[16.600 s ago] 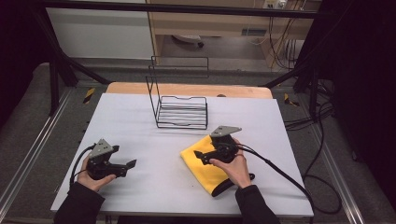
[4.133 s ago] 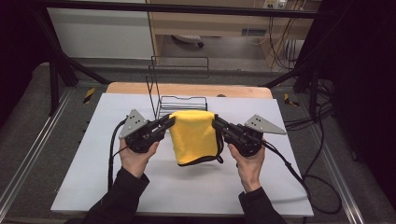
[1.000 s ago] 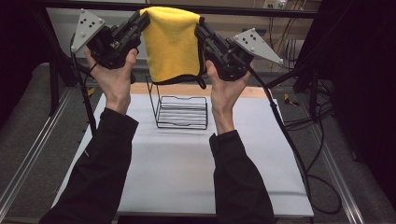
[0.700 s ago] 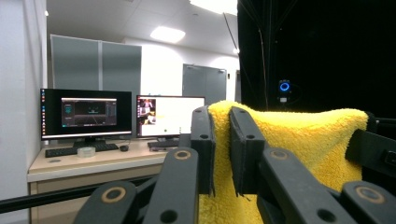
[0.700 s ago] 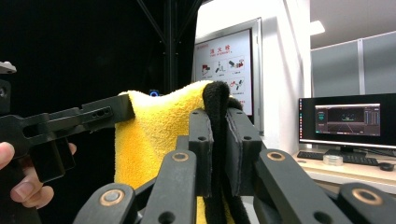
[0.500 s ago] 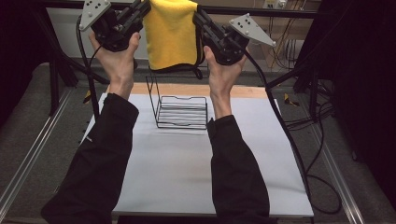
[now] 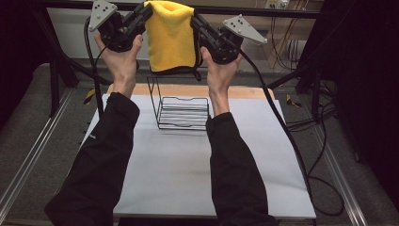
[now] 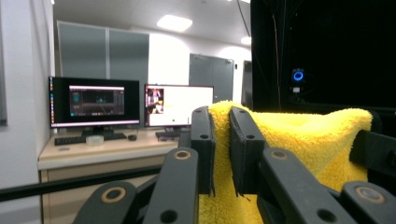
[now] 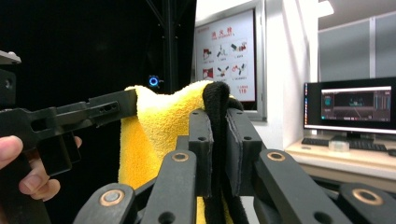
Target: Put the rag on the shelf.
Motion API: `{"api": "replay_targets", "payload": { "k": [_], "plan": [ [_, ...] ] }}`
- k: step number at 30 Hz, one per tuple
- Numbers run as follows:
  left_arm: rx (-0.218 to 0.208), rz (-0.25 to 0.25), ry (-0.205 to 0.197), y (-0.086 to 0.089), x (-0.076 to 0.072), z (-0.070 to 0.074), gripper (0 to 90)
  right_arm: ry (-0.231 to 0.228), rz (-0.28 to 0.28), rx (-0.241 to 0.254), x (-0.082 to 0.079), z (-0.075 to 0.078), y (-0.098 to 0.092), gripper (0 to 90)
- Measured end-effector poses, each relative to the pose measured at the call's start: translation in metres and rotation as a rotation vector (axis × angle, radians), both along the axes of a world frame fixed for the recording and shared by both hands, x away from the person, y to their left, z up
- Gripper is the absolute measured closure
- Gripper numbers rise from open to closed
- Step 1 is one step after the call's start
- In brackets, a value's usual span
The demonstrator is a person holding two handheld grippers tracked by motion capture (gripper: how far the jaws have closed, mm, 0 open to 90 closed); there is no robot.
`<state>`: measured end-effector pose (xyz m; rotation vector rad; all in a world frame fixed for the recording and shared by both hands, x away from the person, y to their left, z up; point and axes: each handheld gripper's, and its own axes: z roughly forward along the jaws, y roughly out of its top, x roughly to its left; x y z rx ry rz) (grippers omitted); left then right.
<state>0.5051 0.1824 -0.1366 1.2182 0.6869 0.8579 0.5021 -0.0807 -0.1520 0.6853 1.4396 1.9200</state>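
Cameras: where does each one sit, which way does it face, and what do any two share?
High view: above the person's side, facing forward and down on the table and wire rack; both forearms, left tool, right tool.
Left gripper view: rides the left tool, looks along its jaws at monitors.
Right gripper view: rides the right tool, facing a wall poster.
All share the yellow cloth, pinched on both sides.
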Motion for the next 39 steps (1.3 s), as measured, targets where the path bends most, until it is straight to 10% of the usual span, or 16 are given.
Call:
{"api": "replay_targets", "payload": {
  "k": [26, 39],
  "plan": [
    [0.084, -0.037, 0.074, -0.007, 0.019, -0.044, 80.7, 0.101, -0.021, -0.034, 0.006, -0.050, -0.008, 81.9],
    [0.126, -0.074, 0.080, 0.002, 0.000, -0.063, 80.5, 0.142, -0.004, -0.065, -0.002, -0.064, -0.013, 81.4]
  ]
}}
